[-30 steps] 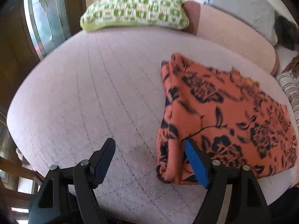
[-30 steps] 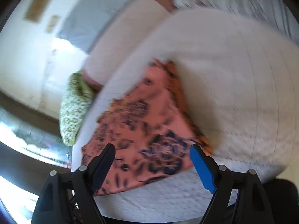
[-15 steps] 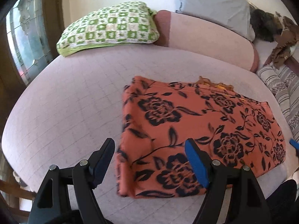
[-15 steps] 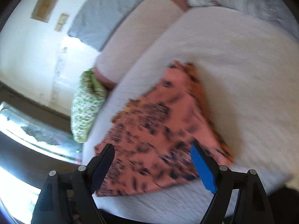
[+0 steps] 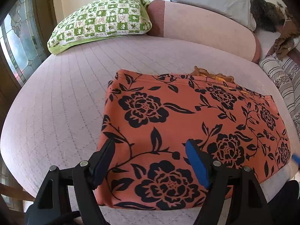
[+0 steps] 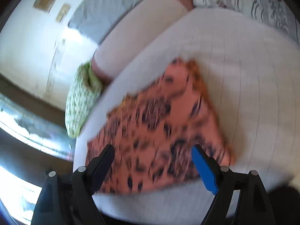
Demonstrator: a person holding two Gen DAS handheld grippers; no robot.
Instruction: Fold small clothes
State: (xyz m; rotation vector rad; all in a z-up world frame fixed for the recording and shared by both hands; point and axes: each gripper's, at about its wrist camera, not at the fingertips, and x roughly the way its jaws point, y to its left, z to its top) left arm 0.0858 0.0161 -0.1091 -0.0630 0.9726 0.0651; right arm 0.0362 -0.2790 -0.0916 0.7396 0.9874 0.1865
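An orange garment with black flowers lies folded flat on the pale quilted bed. My left gripper hovers open over the garment's near left part, nothing between its fingers. At the far right edge of the left wrist view a blue tip of the other gripper shows. In the blurred right wrist view the same orange garment lies below my right gripper, which stands open and holds nothing.
A green checked pillow lies at the bed's far left, a long pink bolster along the back. Striped bedding and brown crumpled cloth sit at the right. A window is left of the bed.
The left gripper has swung from the bare bed beside the garment to over the garment's near left part. The right wrist view has shifted, still over the garment's near edge.
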